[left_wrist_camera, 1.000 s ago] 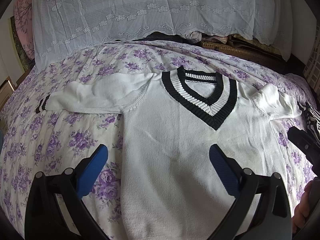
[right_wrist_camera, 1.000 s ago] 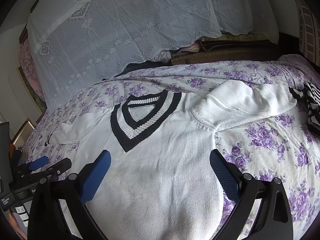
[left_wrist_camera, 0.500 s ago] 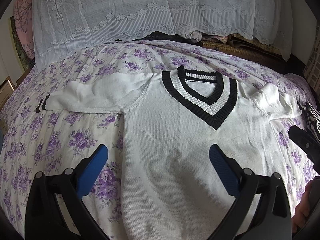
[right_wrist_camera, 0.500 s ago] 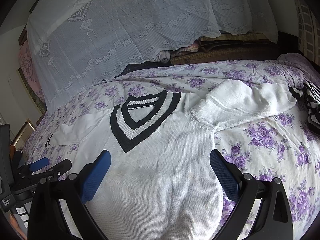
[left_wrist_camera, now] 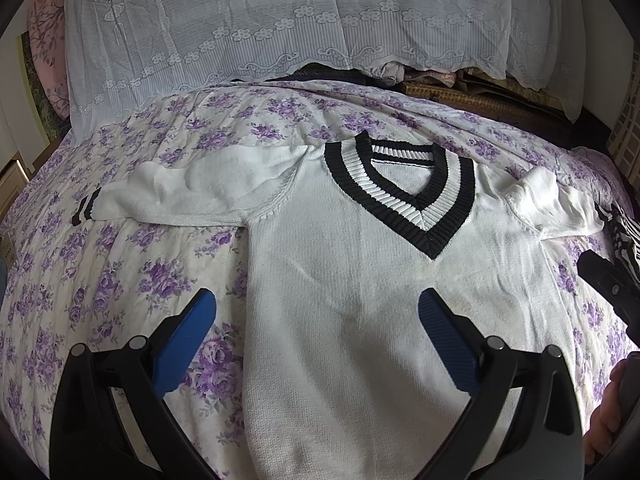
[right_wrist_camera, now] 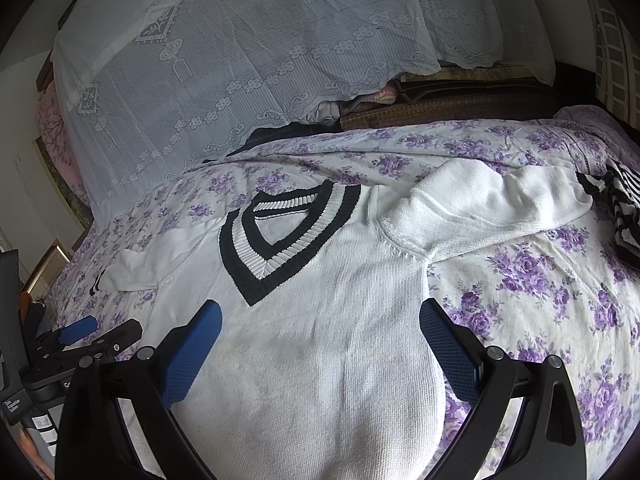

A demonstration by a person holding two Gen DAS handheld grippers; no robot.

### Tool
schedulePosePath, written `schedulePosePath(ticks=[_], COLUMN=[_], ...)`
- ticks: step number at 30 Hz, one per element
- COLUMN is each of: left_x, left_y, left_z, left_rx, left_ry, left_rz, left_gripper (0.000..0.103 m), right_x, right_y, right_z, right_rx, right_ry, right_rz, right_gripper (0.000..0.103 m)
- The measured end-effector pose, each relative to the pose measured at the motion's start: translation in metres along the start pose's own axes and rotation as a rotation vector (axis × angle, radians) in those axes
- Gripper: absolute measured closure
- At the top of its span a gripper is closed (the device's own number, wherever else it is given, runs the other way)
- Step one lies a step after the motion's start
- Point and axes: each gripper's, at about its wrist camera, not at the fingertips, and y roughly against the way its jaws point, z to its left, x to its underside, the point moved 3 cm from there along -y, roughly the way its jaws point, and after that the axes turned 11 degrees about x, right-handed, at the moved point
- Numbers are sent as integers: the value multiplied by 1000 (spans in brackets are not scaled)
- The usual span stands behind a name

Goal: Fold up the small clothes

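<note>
A white knit sweater [left_wrist_camera: 360,288] with a black-and-white striped V-neck collar [left_wrist_camera: 404,196] lies flat, face up, on the bed, sleeves spread out to both sides. It also shows in the right wrist view [right_wrist_camera: 320,320]. My left gripper [left_wrist_camera: 316,328] is open and empty, hovering over the sweater's lower left edge. My right gripper [right_wrist_camera: 320,336] is open and empty, over the lower right body. The left sleeve [left_wrist_camera: 192,192] ends in a black-striped cuff. The right sleeve [right_wrist_camera: 488,204] reaches toward a striped garment.
The bed has a purple floral sheet [left_wrist_camera: 120,272]. A white lace cloth [left_wrist_camera: 280,20] covers piled things at the back. A black-and-white striped garment [right_wrist_camera: 620,208] lies at the right edge. The other gripper [right_wrist_camera: 80,340] shows at the right wrist view's left.
</note>
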Motion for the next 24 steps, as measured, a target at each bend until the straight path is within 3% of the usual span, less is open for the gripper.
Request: schedulePosePath(ticks=[24], left_x=[4], left_y=[-3], left_z=[16], left_rx=[-6], left_ry=[35], left_rz=[22], left_gripper=[4], right_x=[2], right_y=[-21], right_z=[-17], right_rx=[2], right_ry=[-82], right_rz=[52], right_gripper=[3])
